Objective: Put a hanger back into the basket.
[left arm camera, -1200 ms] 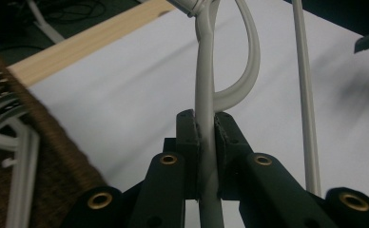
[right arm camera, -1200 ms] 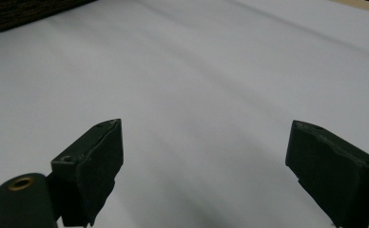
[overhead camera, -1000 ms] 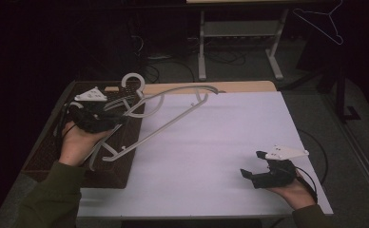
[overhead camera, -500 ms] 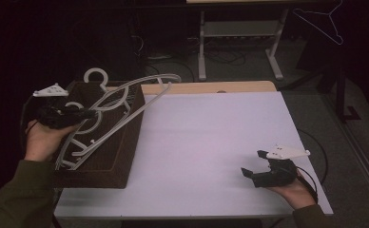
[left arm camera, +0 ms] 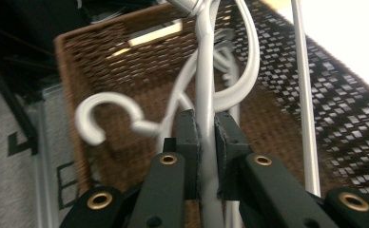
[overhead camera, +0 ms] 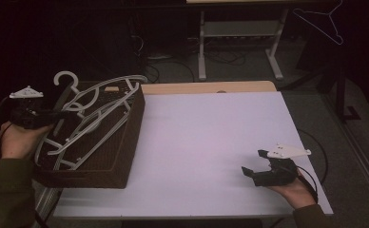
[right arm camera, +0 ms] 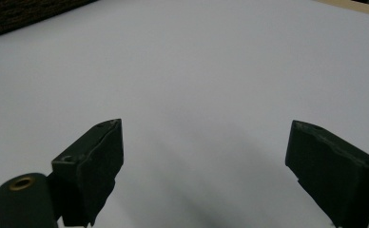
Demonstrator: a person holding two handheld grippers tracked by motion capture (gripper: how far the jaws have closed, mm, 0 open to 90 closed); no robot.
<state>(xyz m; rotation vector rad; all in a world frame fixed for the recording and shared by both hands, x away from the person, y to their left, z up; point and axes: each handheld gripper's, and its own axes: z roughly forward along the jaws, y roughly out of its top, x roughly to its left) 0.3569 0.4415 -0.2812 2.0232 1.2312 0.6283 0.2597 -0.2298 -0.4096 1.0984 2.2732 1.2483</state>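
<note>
The right gripper hangs over the bare white table, its jaws spread wide, nothing between them. A brown basket's edge sits far off.

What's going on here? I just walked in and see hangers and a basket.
A person works at a white table with a gripper in each hand. The left gripper is shut on a grey hanger, holding it over a brown wicker basket at the table's left end; another hanger lies in it. The right gripper rests open near the table's front right edge, holding nothing.
</note>
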